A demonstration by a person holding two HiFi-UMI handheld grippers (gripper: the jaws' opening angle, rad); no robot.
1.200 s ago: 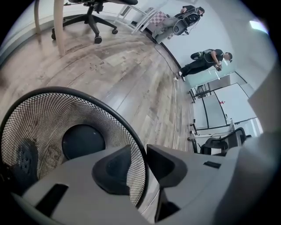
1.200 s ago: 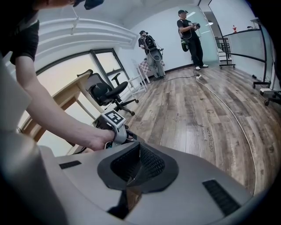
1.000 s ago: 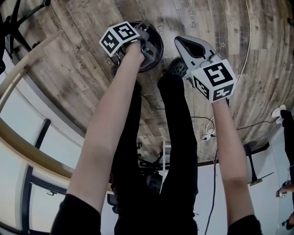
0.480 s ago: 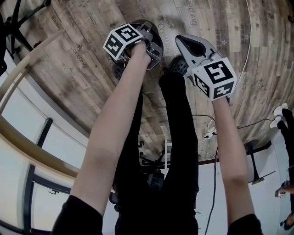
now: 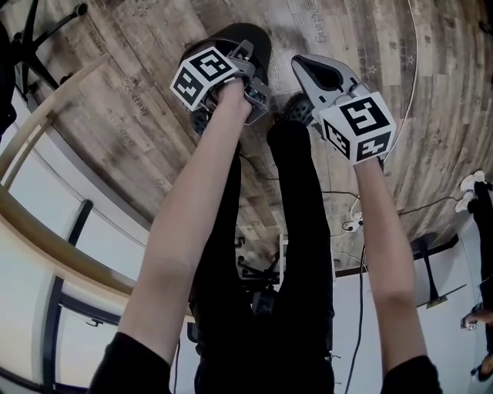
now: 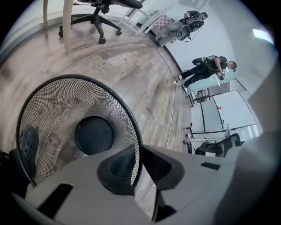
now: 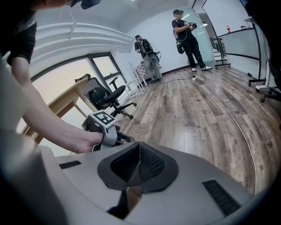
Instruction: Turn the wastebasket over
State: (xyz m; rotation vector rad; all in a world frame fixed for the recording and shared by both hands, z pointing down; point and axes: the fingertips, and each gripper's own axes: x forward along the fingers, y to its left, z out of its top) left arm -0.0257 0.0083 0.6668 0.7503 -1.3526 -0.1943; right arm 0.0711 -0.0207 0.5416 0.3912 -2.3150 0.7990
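The wastebasket is black wire mesh with a solid round base, and I look into its open mouth. My left gripper has just been closing, and its pads now pinch the basket's rim between them. In the head view the same wastebasket shows as a dark oval on the wooden floor, with the left gripper on its near edge. My right gripper hovers beside it on the right, shut with nothing in it. In its own view the right gripper has its pads together, and the left gripper's marker cube shows beyond them.
An office chair and a wooden table leg stand behind the basket. A curved wooden desk edge runs along the left. A white cable lies on the floor at right. Two people stand far back near glass partitions.
The left gripper has shifted toward the top of the head view, and the basket has moved with it and now looks more oval. The right gripper has kept still.
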